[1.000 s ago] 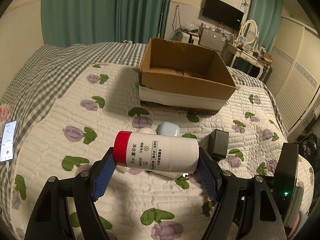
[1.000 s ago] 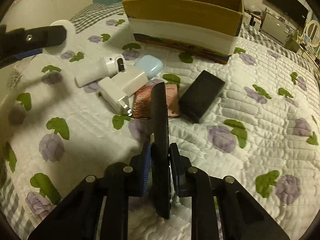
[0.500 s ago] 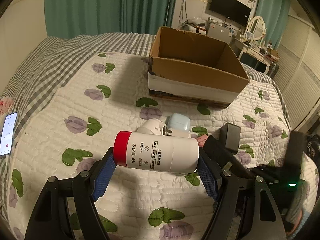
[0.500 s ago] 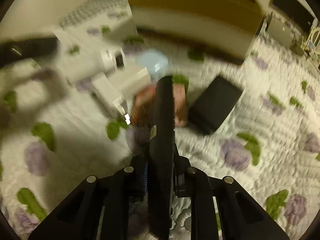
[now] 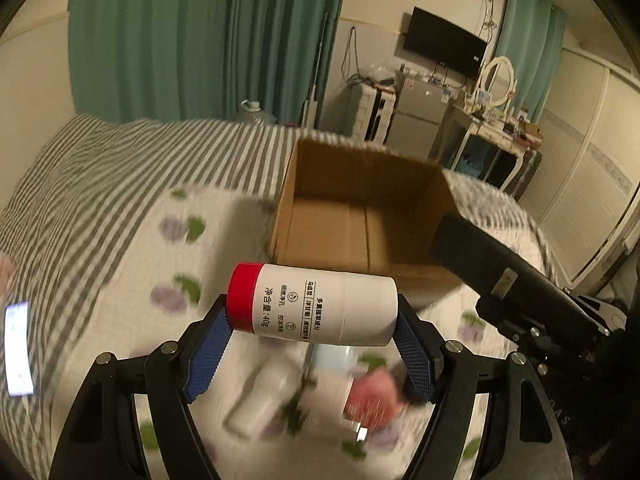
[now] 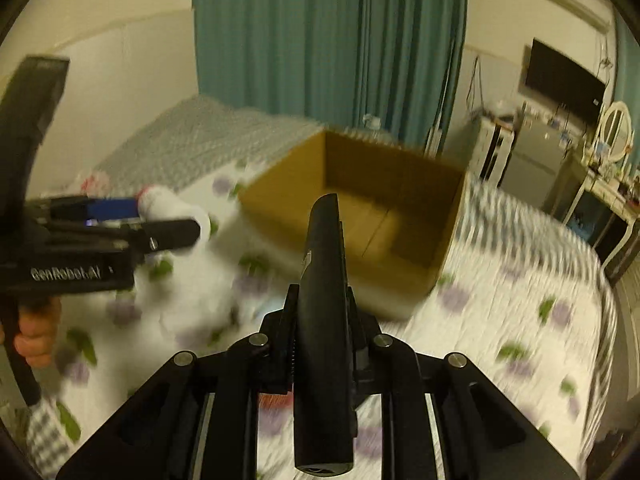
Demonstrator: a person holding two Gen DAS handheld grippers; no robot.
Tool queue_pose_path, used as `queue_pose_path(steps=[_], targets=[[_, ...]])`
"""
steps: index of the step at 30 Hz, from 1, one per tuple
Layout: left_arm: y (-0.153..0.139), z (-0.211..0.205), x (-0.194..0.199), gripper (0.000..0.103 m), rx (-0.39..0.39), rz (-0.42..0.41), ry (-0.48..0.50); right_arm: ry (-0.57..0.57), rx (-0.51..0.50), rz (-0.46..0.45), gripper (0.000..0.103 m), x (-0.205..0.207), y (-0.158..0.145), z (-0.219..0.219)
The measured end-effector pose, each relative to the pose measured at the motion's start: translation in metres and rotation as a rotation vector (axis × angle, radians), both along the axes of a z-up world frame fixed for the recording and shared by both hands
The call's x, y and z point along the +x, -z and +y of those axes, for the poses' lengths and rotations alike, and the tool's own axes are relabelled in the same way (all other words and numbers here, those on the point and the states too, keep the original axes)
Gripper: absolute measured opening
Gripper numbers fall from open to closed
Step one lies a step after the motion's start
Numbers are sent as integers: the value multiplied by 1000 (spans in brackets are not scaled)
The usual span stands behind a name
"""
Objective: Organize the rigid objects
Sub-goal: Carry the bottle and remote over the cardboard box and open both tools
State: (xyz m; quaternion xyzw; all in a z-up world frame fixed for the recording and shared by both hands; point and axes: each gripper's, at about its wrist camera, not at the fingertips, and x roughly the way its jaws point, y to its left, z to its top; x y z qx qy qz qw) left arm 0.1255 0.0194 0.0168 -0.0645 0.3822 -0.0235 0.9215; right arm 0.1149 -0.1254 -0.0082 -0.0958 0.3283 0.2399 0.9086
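My left gripper [image 5: 312, 344] is shut on a white bottle with a red cap [image 5: 316, 306], held sideways in the air short of the open cardboard box [image 5: 360, 216]. My right gripper [image 6: 322, 320] is shut on a flat black device [image 6: 324, 280], held edge-up and pointing at the same box [image 6: 360, 216]. In the left wrist view the black device [image 5: 480, 264] reaches over the box's right front corner. In the right wrist view the left gripper [image 6: 120, 224] with the bottle [image 6: 176, 212] is at the left. The box looks empty.
On the flowered quilt below lie a white tube [image 5: 260, 404], a pink object [image 5: 372, 396] and other blurred items. A lit phone [image 5: 18, 348] lies at the left bed edge. Curtains, a TV and a dresser stand behind the bed.
Both grippers have risen and moved forward toward the box with their loads. The items on the quilt have dropped low in view, and the black device now reaches the box's corner.
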Motion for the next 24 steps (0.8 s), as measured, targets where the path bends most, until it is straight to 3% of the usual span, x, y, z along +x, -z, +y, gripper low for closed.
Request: queue_pose_path(steps=[5, 10, 15, 19, 20, 22, 23, 24], targets=[[-10, -10, 63, 78, 55, -19, 12, 27, 14, -43, 17, 56, -19, -2], [7, -19, 118, 78, 72, -2, 35, 67, 22, -24, 17, 117, -7, -7], [33, -25, 147, 78, 91, 10, 67, 84, 34, 29, 17, 157, 16, -15], [40, -31, 153, 80, 91, 10, 91, 96, 102, 49, 18, 164, 22, -25], [38, -31, 150, 80, 90, -4, 85, 99, 122, 64, 23, 166, 23, -30], [30, -30, 144, 80, 82, -26, 80, 103, 154, 47, 40, 160, 18, -37], [26, -30, 141, 81, 78, -29, 77, 117, 162, 21, 58, 154, 11, -42], [19, -29, 136, 81, 72, -30, 75, 124, 166, 4, 68, 148, 5, -43]])
